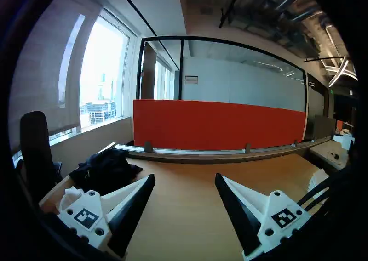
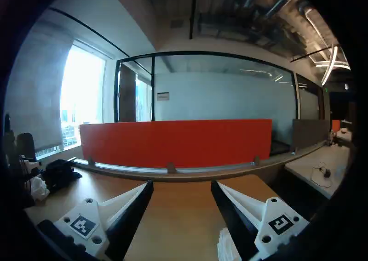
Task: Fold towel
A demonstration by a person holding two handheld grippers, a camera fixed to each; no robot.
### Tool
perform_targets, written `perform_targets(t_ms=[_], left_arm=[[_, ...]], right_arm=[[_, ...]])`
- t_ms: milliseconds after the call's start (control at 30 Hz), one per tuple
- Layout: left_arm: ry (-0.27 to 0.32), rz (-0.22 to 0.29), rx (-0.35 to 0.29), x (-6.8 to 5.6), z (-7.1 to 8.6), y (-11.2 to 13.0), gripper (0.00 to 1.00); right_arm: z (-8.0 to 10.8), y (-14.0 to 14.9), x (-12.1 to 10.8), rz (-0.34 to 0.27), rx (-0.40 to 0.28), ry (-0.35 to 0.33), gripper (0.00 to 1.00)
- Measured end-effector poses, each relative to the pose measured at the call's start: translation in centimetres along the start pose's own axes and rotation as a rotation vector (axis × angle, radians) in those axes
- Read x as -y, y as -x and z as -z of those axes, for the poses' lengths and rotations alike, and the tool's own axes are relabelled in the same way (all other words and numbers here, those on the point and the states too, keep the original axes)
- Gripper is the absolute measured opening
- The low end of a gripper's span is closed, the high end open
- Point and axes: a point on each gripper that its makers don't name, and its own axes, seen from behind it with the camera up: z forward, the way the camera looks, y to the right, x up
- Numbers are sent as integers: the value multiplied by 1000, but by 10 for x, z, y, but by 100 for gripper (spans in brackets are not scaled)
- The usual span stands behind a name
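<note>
The left hand-held gripper (image 1: pixel 184 178) is released: its two black-edged white fingers stand wide apart above the wooden counter (image 1: pixel 184 219), with bare wood showing in the gap and nothing held between them. The right hand-held gripper (image 2: pixel 181 184) is released too, its fingers spread just as wide over the same wooden surface.

The towel (image 2: pixel 224 248) appears in the right gripper view as a bit of white textured cloth at the very bottom. It lies on the counter just beside the inner edge of that hand-held gripper's right-hand finger, and whether it touches the finger cannot be told. In the left gripper view a patch of white fabric (image 1: pixel 319 178) lies at the far right edge of the counter; it may be part of the same towel, but that is uncertain.

An orange divider panel (image 1: pixel 216 125) stands upright along the far edge of the counter, with glass partitions behind it. In the left gripper view, a black bundle of cloth (image 1: pixel 106 169) sits on the counter's left side, near the panel. Nearer than it lies a small crumpled white piece (image 1: pixel 69 195). A black office chair (image 1: pixel 34 150) stands left of the counter, below a bright window (image 1: pixel 101 82). In the right gripper view, a white desk (image 2: pixel 338 157) adjoins on the right, with a small dark item and its cable (image 2: pixel 322 173) on it.
</note>
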Motion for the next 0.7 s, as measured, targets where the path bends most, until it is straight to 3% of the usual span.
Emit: perform_targets(t_ms=[367,700], left_arm=[[22,-17,-32,1,0,20,97],[-3,-61,-65,17,3,62,97]], right_arm=[[7,2,9,1,-11,24,96],[17,19,25,-1,-8,15,96]])
